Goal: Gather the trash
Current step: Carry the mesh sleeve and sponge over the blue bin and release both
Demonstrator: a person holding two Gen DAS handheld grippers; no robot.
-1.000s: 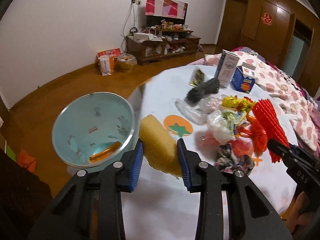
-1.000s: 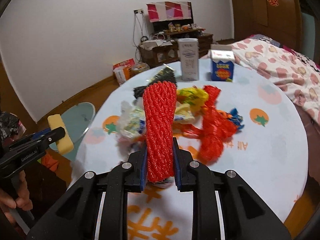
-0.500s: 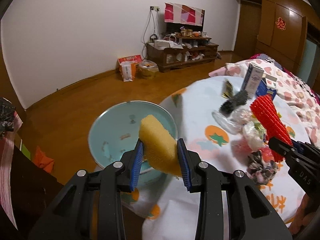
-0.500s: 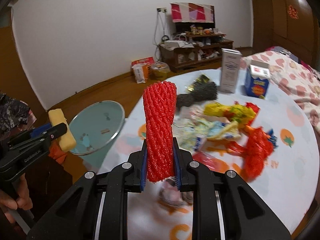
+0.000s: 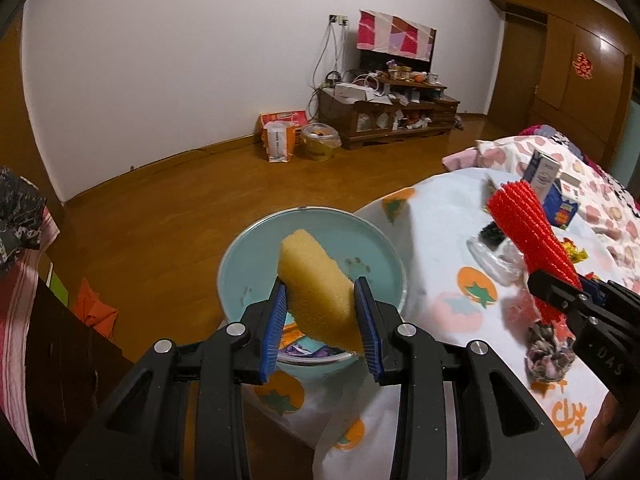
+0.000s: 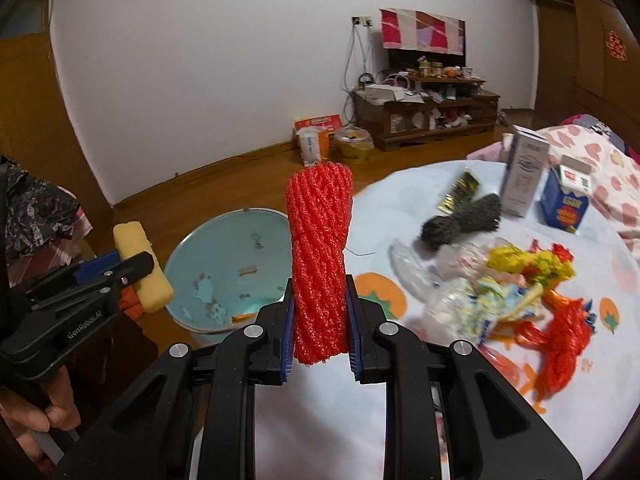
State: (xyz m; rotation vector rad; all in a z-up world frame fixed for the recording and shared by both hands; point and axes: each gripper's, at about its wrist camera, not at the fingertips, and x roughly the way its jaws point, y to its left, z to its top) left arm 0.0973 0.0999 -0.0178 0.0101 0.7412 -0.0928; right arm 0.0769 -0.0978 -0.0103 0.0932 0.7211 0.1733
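Note:
My left gripper point(image 5: 320, 320) is shut on a yellow sponge point(image 5: 316, 292) and holds it above the light blue trash bin point(image 5: 256, 248) that stands on the floor beside the table. My right gripper point(image 6: 319, 312) is shut on a red foam net sleeve point(image 6: 320, 248), held upright over the table edge near the bin point(image 6: 224, 256). The sleeve also shows in the left wrist view point(image 5: 528, 232), and the sponge in the right wrist view point(image 6: 142, 264). Some scraps lie inside the bin.
A round table with a white tomato-print cloth point(image 6: 460, 380) holds a pile of wrappers point(image 6: 516, 280), red netting point(image 6: 560, 344), a black scrubber point(image 6: 460, 220) and two cartons point(image 6: 524, 172). A dark cabinet point(image 5: 48, 360) stands at the left. A bed point(image 5: 592, 184) is behind the table.
Both grippers have swung left from over the table toward the bin. The sponge is now over the bin's opening, and the red sleeve has come to the table's left edge.

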